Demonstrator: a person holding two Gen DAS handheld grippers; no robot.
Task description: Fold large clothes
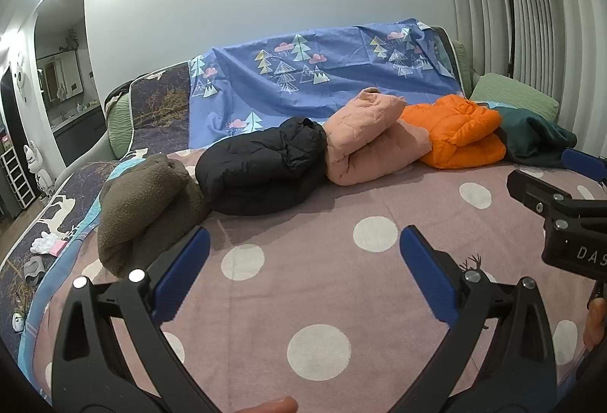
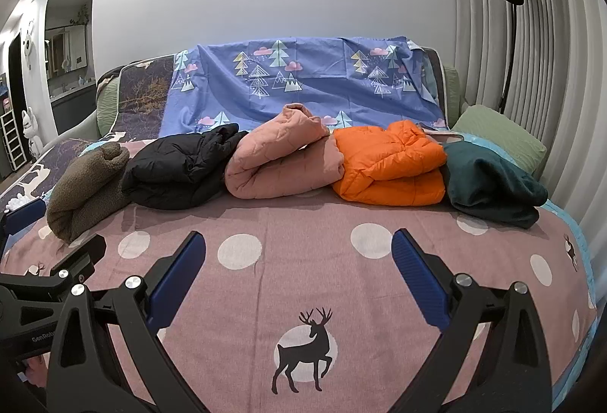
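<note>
Several folded garments lie in a row along the back of the bed: a brown fleece (image 1: 146, 212) (image 2: 85, 191), a black puffer jacket (image 1: 265, 174) (image 2: 178, 170), a pink quilted coat (image 1: 364, 140) (image 2: 280, 159), an orange puffer jacket (image 1: 459, 132) (image 2: 390, 166) and a dark teal garment (image 1: 538, 138) (image 2: 493, 181). My left gripper (image 1: 303, 246) is open over the bare pink blanket (image 1: 322, 291), nothing between its fingers. My right gripper (image 2: 297, 253) is also open above the blanket (image 2: 311, 272), short of the clothes. Each gripper shows at the edge of the other's view.
A blue tree-print sheet (image 1: 315, 75) (image 2: 303, 79) drapes the backrest. A green pillow (image 1: 516, 96) (image 2: 500, 136) sits at the right, near a black floor lamp (image 1: 510, 11) (image 2: 512, 33) and pleated curtains. Small white and pink items (image 1: 47, 246) lie at the bed's left edge.
</note>
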